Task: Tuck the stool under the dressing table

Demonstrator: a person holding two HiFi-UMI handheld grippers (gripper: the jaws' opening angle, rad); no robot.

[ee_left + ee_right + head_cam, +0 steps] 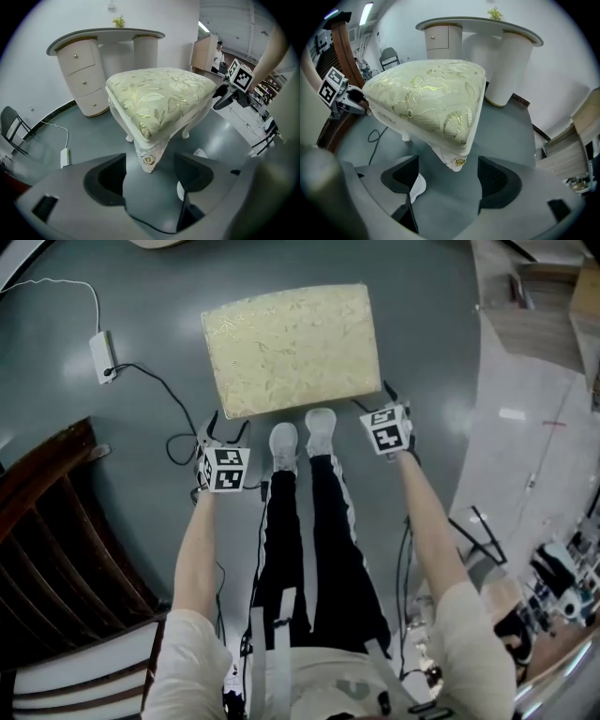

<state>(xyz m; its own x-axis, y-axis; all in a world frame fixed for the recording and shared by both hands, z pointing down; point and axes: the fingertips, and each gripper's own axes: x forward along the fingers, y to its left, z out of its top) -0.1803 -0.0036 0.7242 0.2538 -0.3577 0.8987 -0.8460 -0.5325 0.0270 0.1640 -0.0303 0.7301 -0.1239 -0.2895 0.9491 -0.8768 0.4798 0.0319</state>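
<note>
The stool [292, 348], with a cream floral cushion and white carved legs, stands on the grey floor just ahead of my feet. My left gripper [223, 430] is at its near left corner, open, and that corner leg [149, 159] shows between the spread jaws of the left gripper [150, 176]. At the near right corner my right gripper [375, 399] is open too; its own view has the corner [458, 161] between the jaws of the right gripper [447, 171]. Neither jaw pair is closed on the stool. The white dressing table [108, 35] stands beyond it against the wall, its knee gap [476, 51] facing the stool.
A white power strip [101, 357] with a black cable lies on the floor at the left. A dark wooden chair [56, 540] stands at my near left, a folding chair [11, 129] further left. Wooden boards and shelving [534, 315] line the right side.
</note>
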